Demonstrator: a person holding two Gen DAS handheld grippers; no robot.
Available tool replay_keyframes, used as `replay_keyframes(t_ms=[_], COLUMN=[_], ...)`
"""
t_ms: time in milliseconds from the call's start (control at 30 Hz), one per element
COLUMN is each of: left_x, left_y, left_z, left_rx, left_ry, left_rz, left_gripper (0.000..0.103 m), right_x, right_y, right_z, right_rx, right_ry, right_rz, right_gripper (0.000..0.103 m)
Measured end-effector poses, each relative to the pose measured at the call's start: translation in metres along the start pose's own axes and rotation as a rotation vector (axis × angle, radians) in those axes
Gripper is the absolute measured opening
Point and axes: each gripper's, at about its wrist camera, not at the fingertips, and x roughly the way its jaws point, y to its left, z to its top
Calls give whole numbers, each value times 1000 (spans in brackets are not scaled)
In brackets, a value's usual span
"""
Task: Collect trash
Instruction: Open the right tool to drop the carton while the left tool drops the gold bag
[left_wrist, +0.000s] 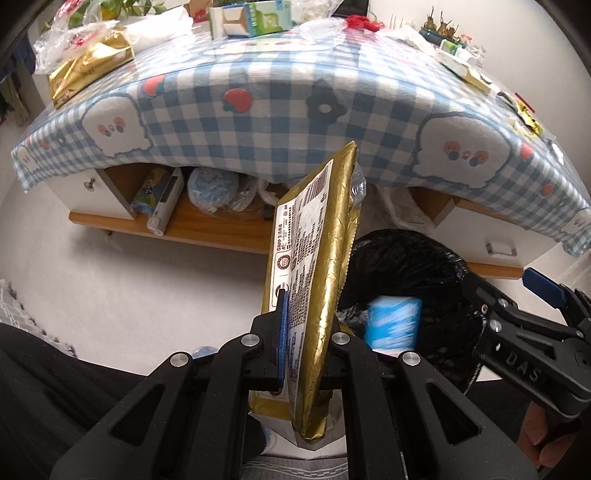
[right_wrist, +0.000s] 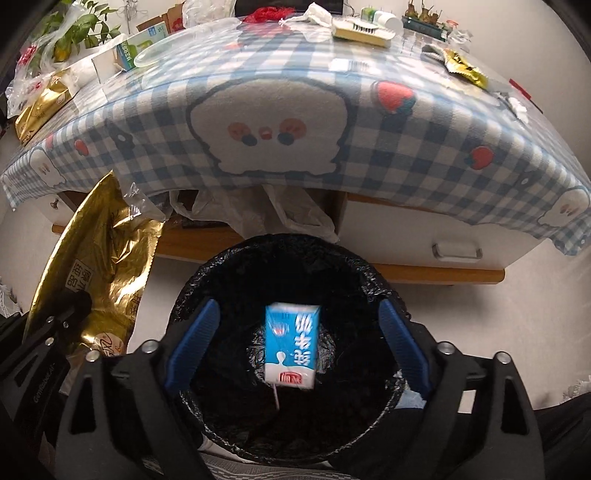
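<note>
Left wrist view
Left gripper (left_wrist: 301, 354): fingers pinching the gold foil bag (left_wrist: 314, 266) low down near its bottom seam, and the bag stands up edge-on through the middle of the frame.
Bag handling: thin crinkly foil that looks light and floppy; slick too, so a pinch on the flat seam, as here, is the safe hold.
Bin (left_wrist: 413, 266): black-lined, just right of the bag at centre right, with a blue milk carton (left_wrist: 393, 325) blurred inside its mouth.
Right gripper (left_wrist: 517, 295): pokes in from the lower right with its fingers apart and nothing between them.
Worktop (left_wrist: 280, 110): low table under a blue checked cloth across the upper frame, with another gold pack (left_wrist: 92, 70) at upper left and a green-and-white box (left_wrist: 251, 18) at top centre.

Right wrist view
Right gripper (right_wrist: 297, 343): fingers spread wide, hanging over the bin (right_wrist: 288, 251).
Milk carton (right_wrist: 291, 347): small stiff box with a straw, smeared as if dropping, though it may already lie on the liner.
Gold foil bag (right_wrist: 99, 266): at the left edge, beside the bin and not over it.
Room: pale floor, a wooden shelf under the worktop (right_wrist: 280, 147) stuffed with plastic bags, wrappers scattered at upper right, and a plant at upper left.
</note>
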Motion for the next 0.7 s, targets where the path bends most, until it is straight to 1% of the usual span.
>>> replay_keyframes(t_ms=[200, 333, 433, 567, 700], left_x=[-2, 0, 3, 10, 18], left_y=[-18, -36, -50, -70, -89], left_z=[3, 2, 1, -1, -7], left_rx=[20, 41, 64, 96, 123], left_ry=[-15, -8, 1, 5, 26], left_rz=[-42, -58, -66, -73, -78], left_gripper=[7, 7, 7, 7, 7], right_x=[-16, -24, -29, -31, -32], right_y=[-27, -50, -66, -84, -105], right_z=[-1, -2, -5, -9, -14], right_rx=[27, 48, 85, 102, 144], right_ry=[-23, -29, -34, -33, -29], right_rz=[-40, -65, -50, -59, -64], right_gripper=[95, 95, 95, 95, 95])
